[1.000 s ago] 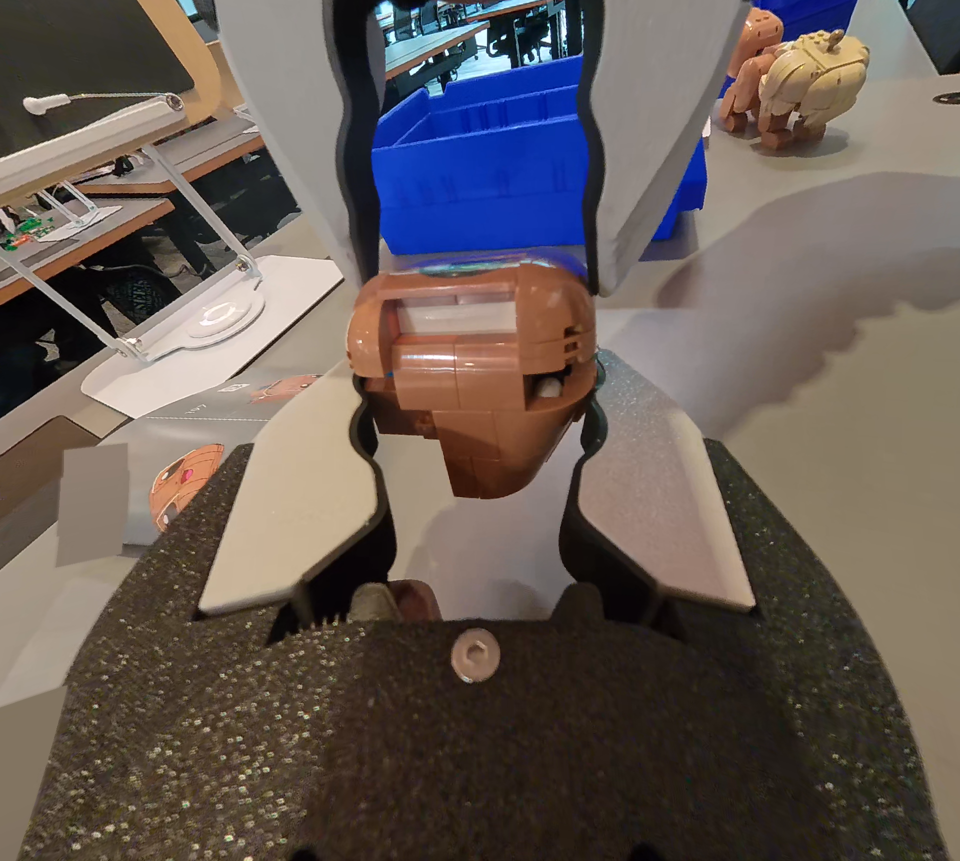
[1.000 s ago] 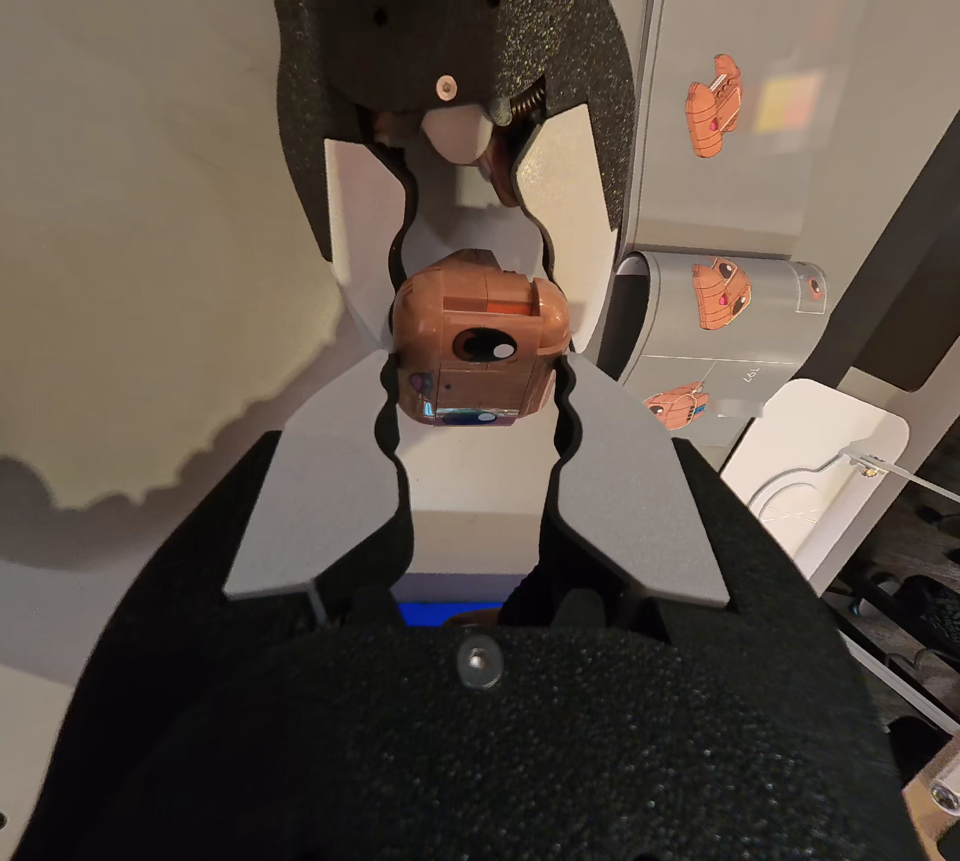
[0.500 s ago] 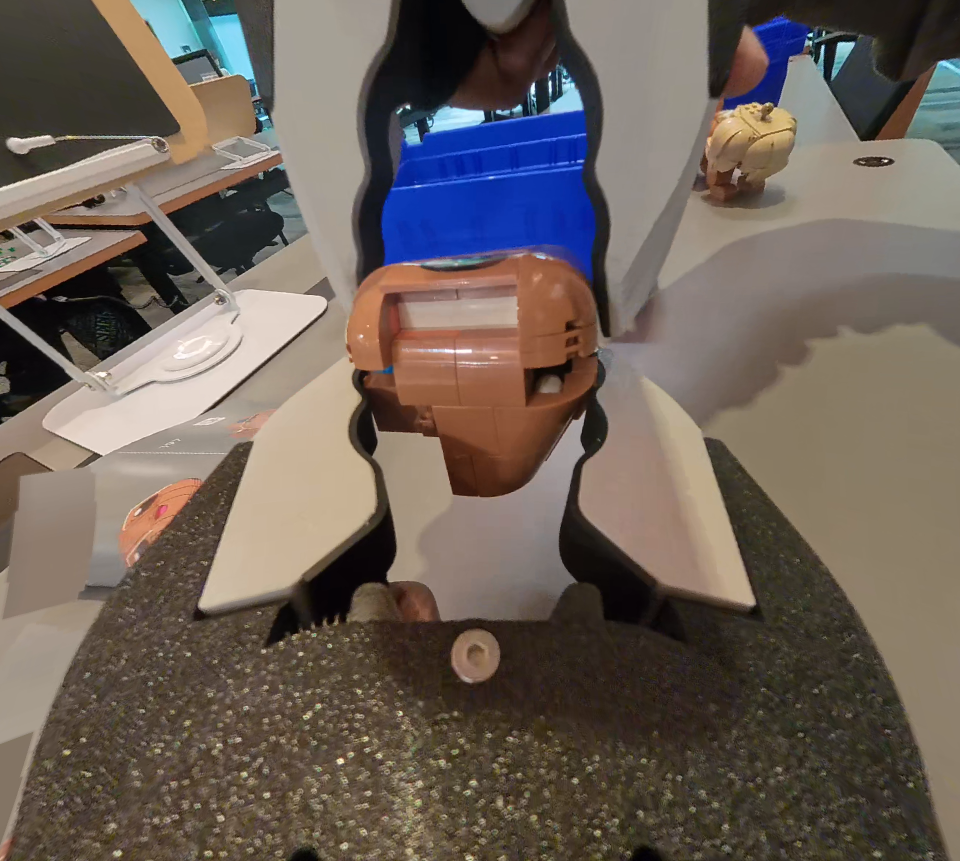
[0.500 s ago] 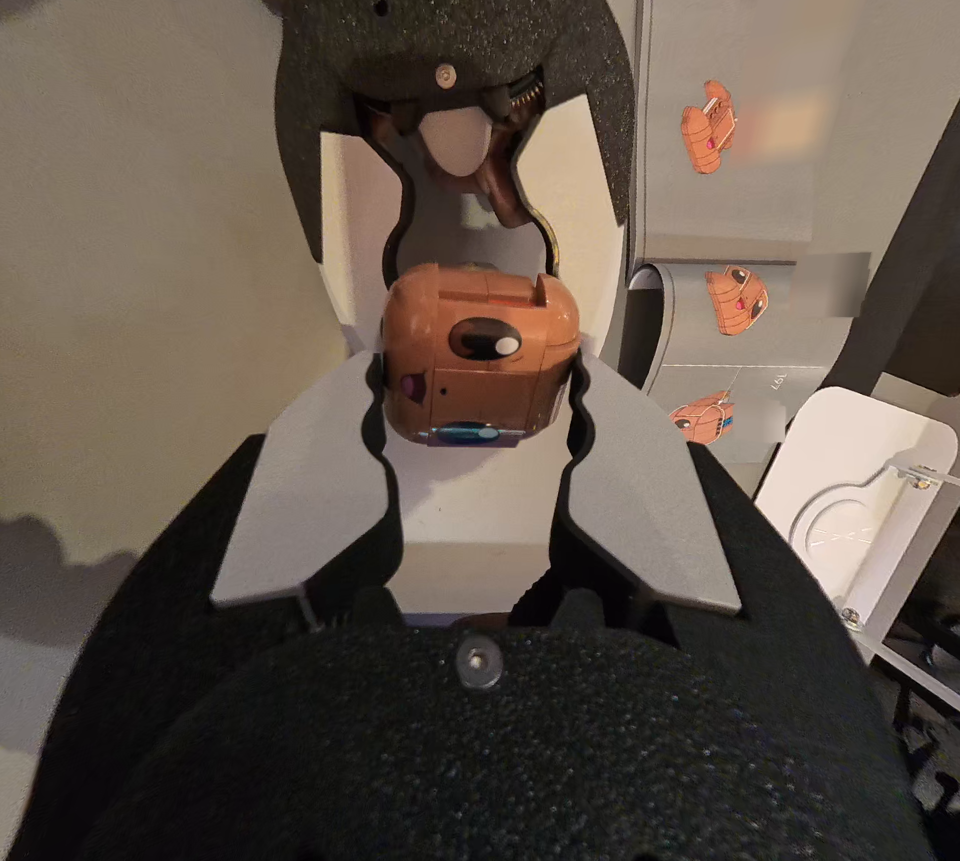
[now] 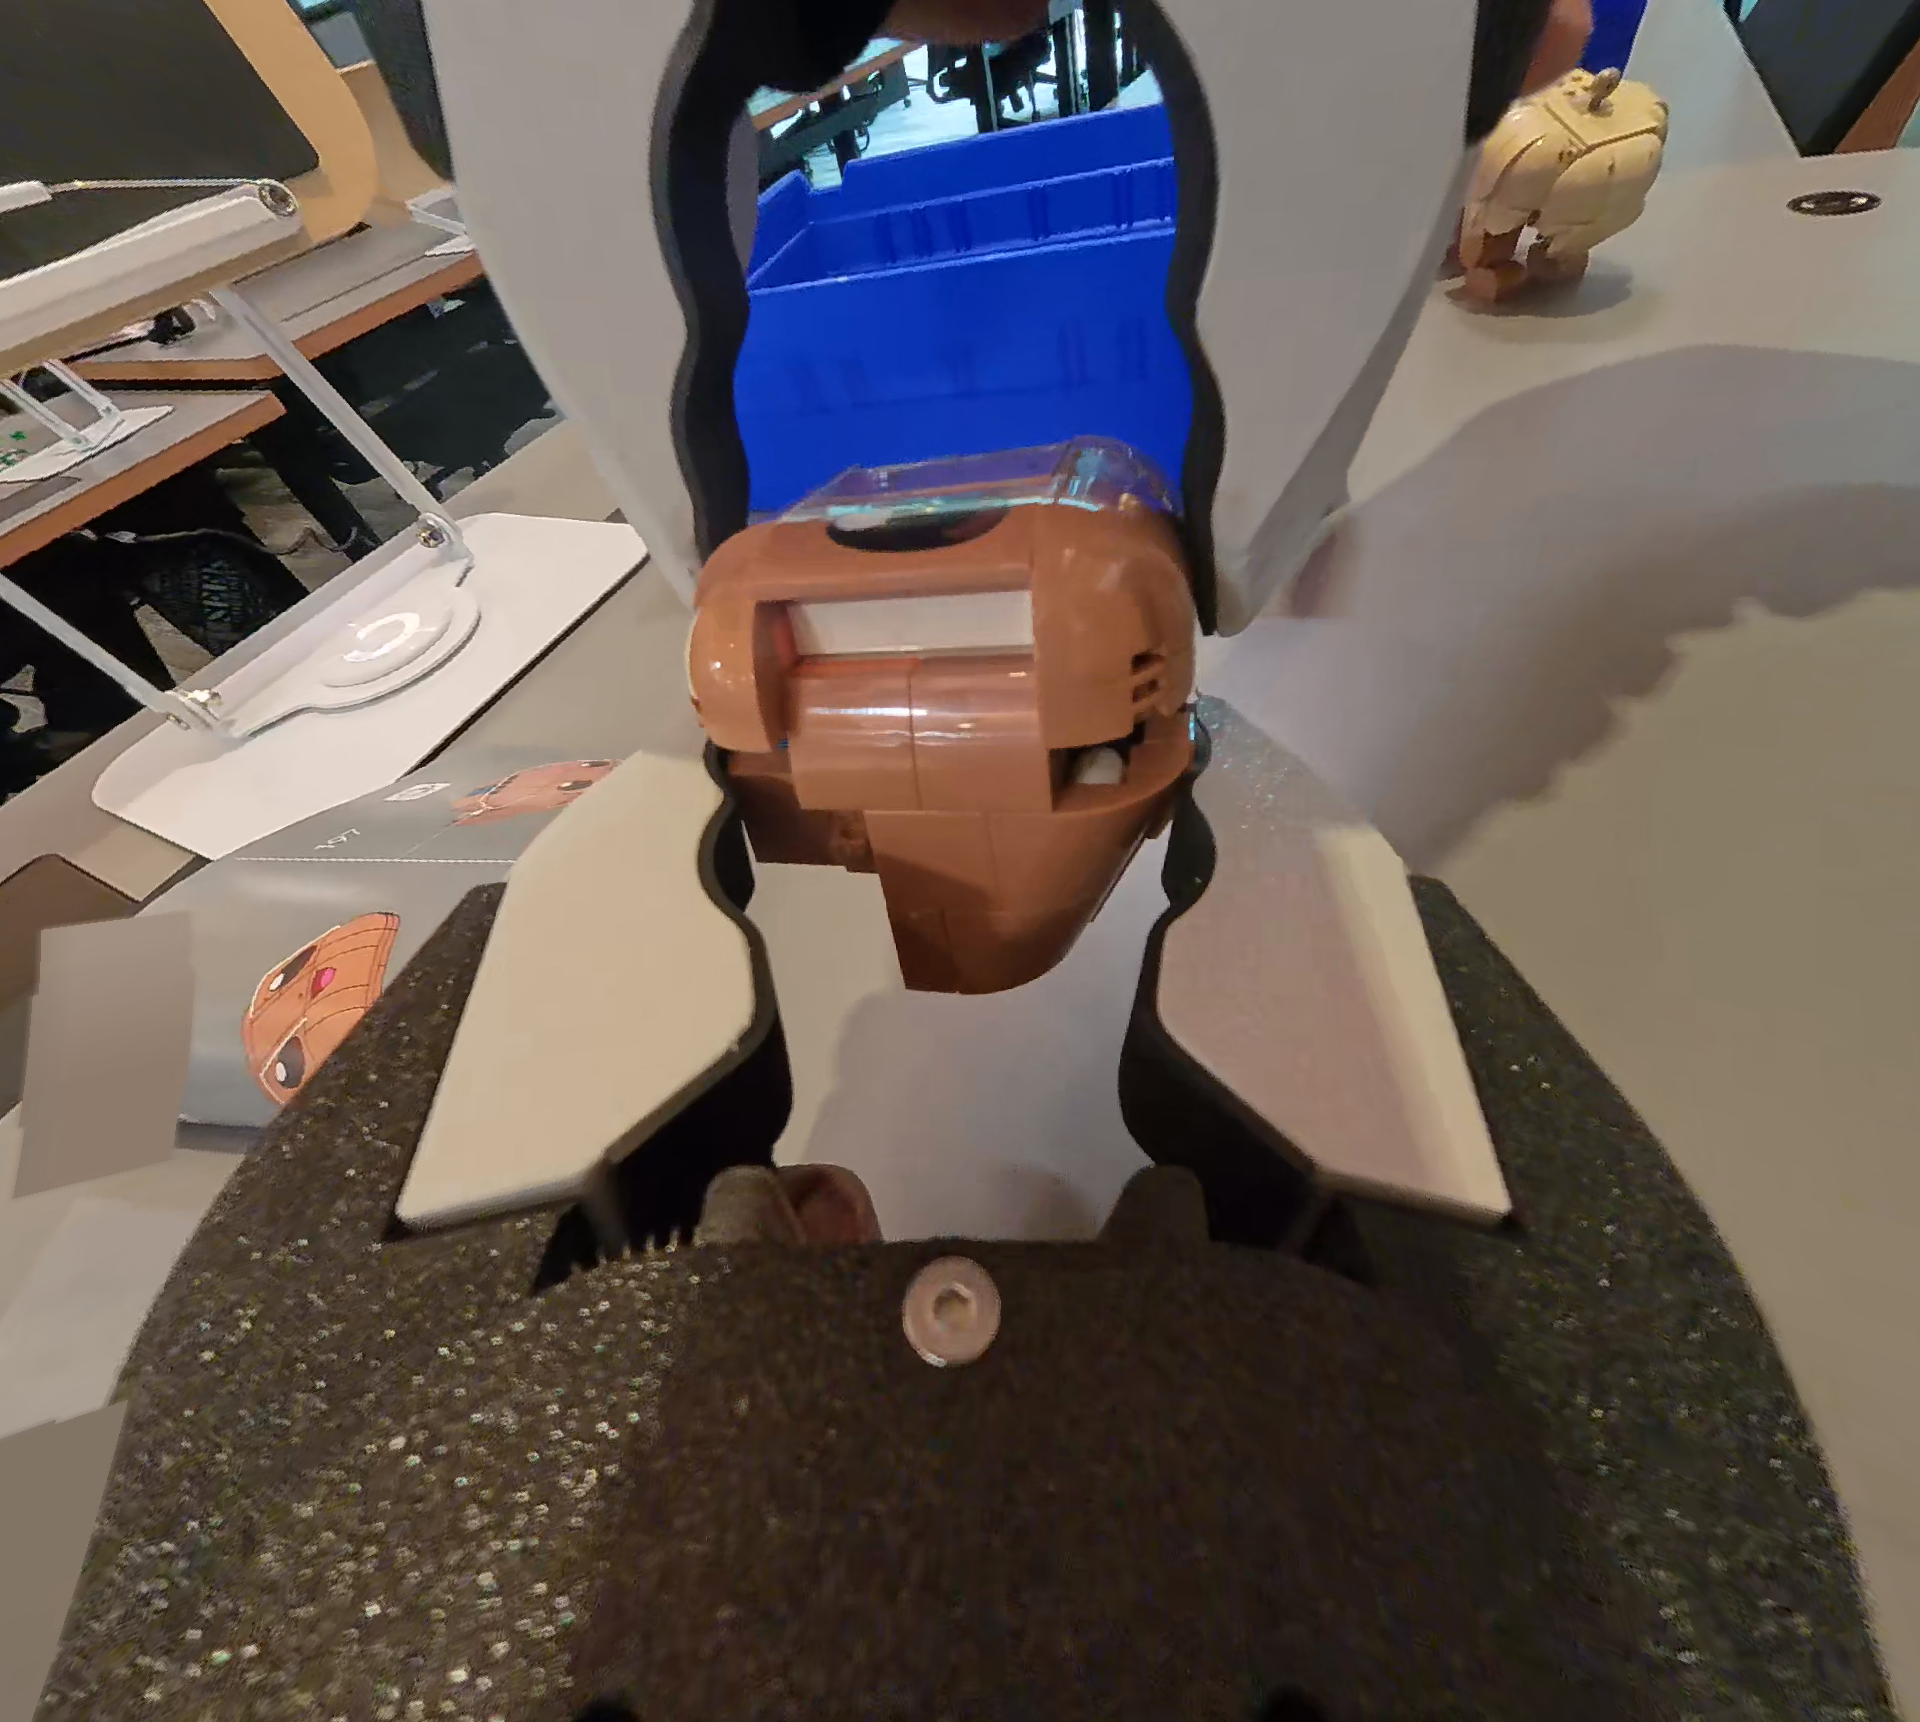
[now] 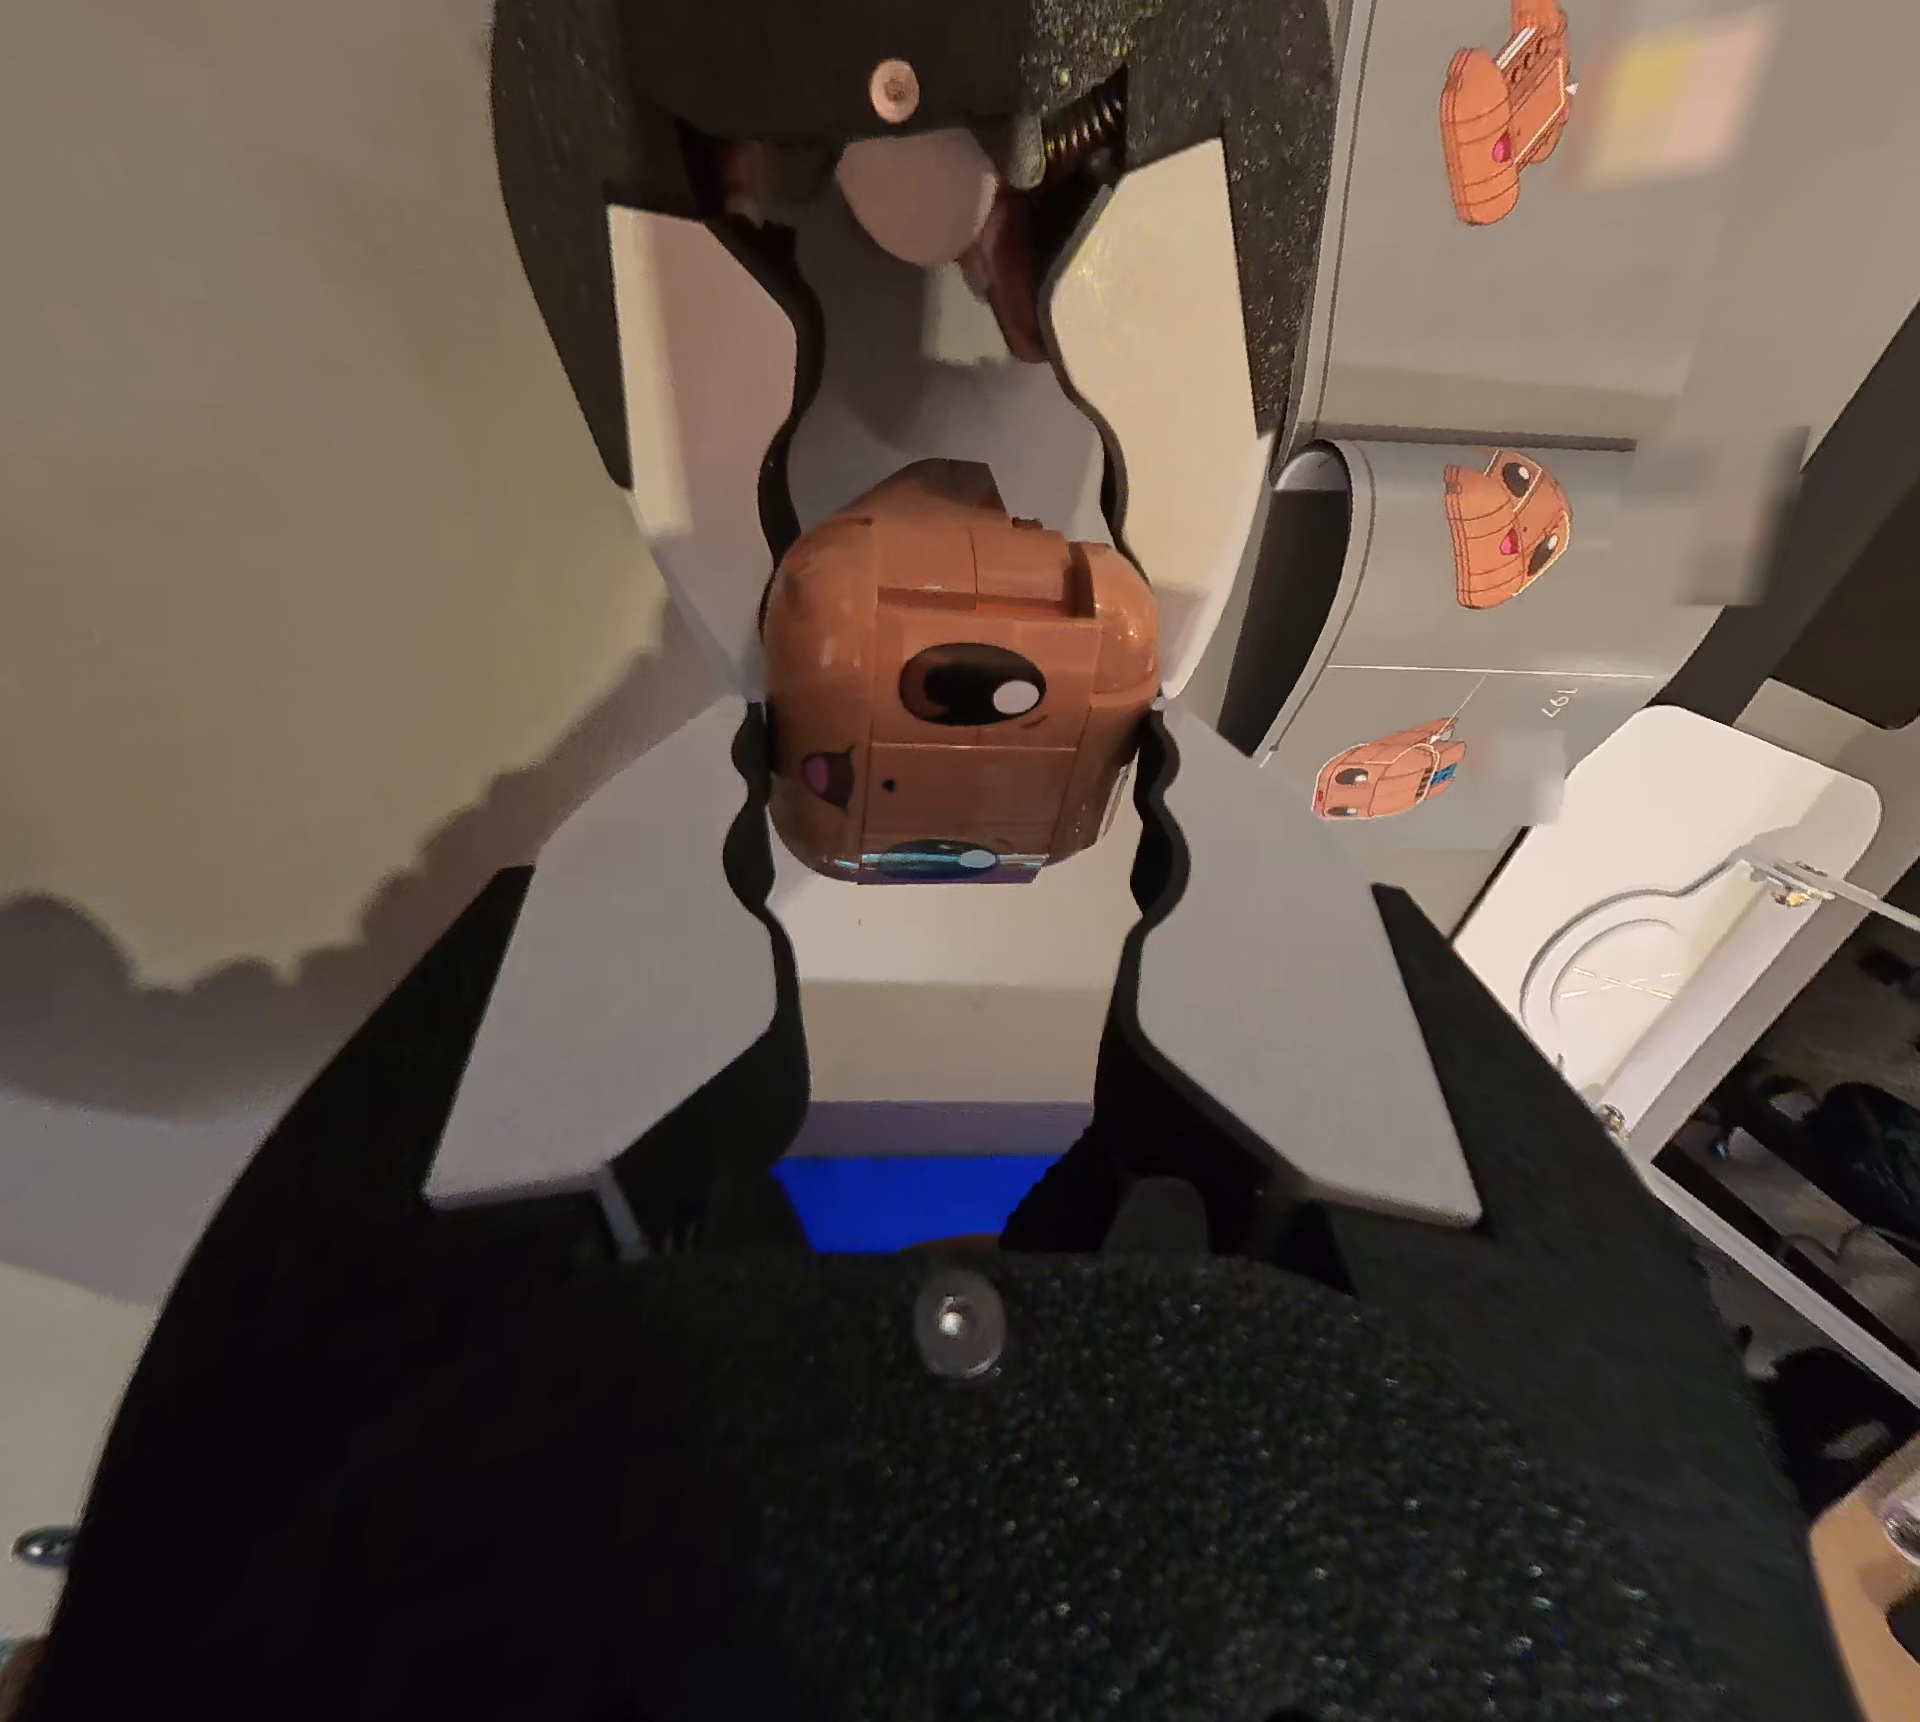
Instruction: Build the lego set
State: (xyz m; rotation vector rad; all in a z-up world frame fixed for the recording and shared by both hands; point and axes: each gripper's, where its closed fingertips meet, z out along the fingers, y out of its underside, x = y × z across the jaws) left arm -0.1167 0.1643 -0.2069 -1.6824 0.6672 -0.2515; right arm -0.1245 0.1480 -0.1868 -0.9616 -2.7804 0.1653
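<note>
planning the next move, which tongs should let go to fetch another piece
Judging loosely, the right tongs: they only pinch the brown lego head's front end, while the left tongs clamp its body.

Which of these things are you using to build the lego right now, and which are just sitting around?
In use:
- brown lego head, clamped between both grippers
- left gripper
- right gripper
- instruction booklet, lying open on the table

Just sitting around:
- tan lego animal
- blue bin
- white stand
</note>
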